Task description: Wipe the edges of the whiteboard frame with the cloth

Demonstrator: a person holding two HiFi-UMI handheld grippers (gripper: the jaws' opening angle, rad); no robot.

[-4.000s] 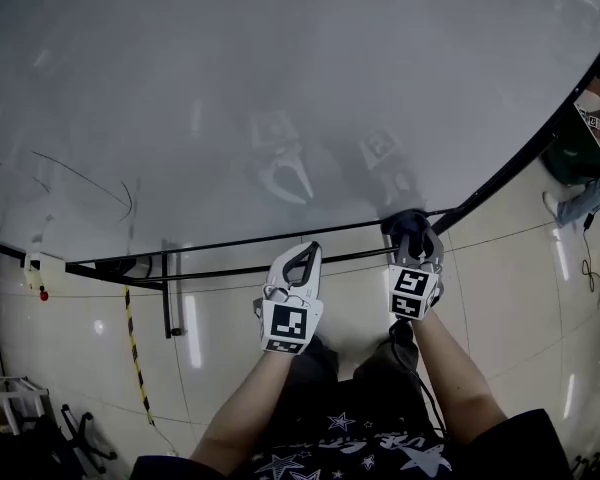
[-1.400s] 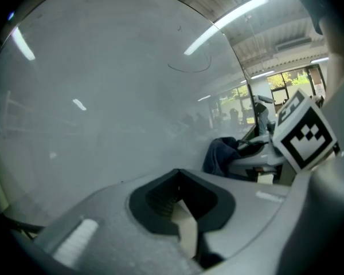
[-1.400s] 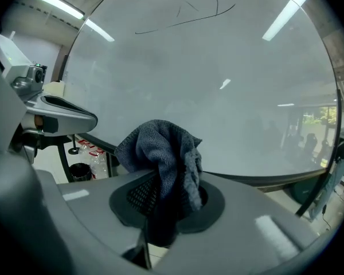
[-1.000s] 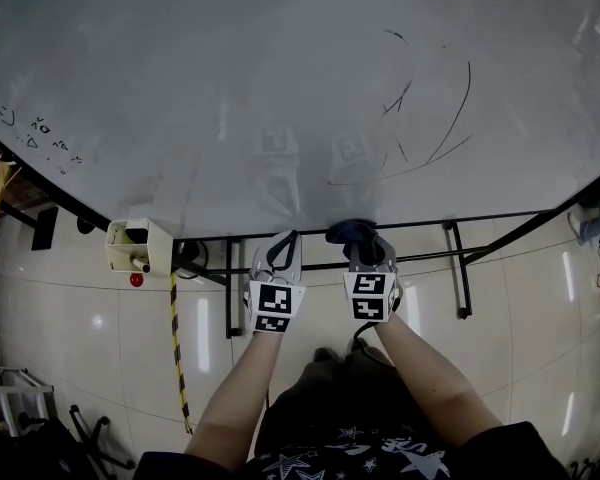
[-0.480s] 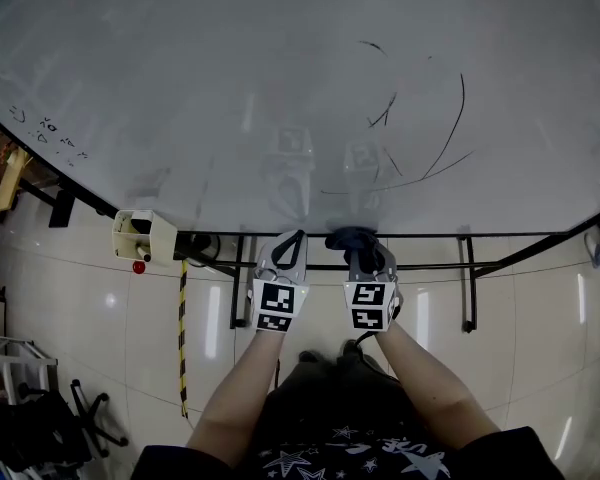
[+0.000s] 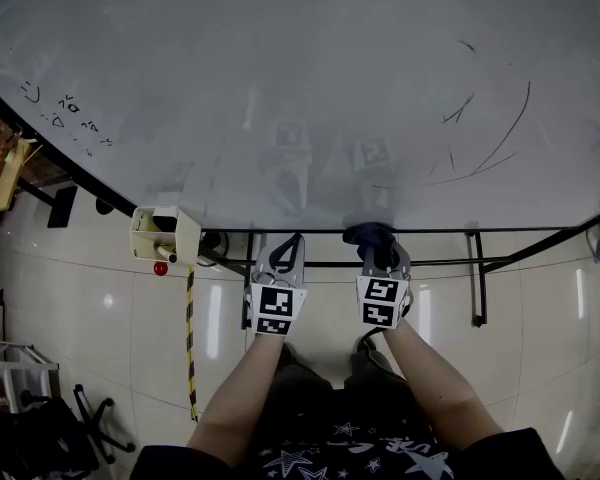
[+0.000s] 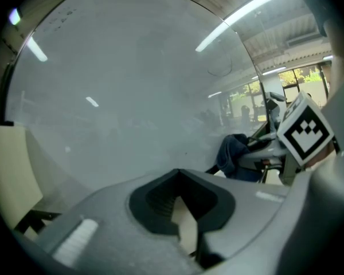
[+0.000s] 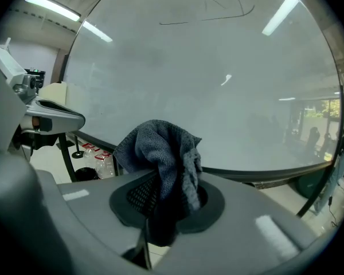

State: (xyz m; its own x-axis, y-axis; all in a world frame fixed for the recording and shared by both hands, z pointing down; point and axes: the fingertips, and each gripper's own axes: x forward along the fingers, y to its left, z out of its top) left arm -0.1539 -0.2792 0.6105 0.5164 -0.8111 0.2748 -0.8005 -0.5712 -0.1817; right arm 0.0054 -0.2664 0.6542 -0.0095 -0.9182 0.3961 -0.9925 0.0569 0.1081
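Your right claw (image 6: 377,250) was clamped on the dark cloth (image 6: 370,234), with a bunched wad standing up out of the jaws. In the head view that wad sat right at the lower edge of the whiteboard frame (image 6: 450,230). From the right gripper view I couldn't tell whether the cloth (image 8: 160,153) actually pressed on that edge (image 8: 264,176) or hung just in front of it.

Your left claw (image 6: 292,244) was closed on nothing. It hung just below the same lower edge and well apart from the cloth.

You seemed to be partway along the bottom rail. To do this step well:
- Lean the wad firmly into the black strip, so that fabric rather than a jaw tip rides on it.
- Tilt the claw slightly so the cloth wraps the strip's face and underside.
- Slide along the edge in one steady line, overlapping each pass.

The grip looked deep enough. If the wad flattened against the edge, though, I'd expect the jaws to scrape the board (image 6: 280,88) just above it.
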